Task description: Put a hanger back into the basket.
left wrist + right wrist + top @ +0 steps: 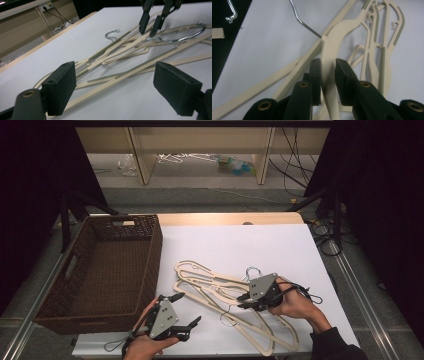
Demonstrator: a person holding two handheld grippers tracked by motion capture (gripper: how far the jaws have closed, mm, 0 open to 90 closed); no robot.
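Table (pixel 260 245) with a white top; hangers (pixel 220 292) piled toward its near edge, wicker basket (pixel 107 270) at the left edge. Right gripper (pixel 328 75) clamped on one hanger, left gripper (pixel 115 87) spread wide, far half open.

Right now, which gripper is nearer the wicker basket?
Left. The left gripper hovers open just off the wicker basket near its front corner; the right gripper is farther across the table, shut on a beige hanger.
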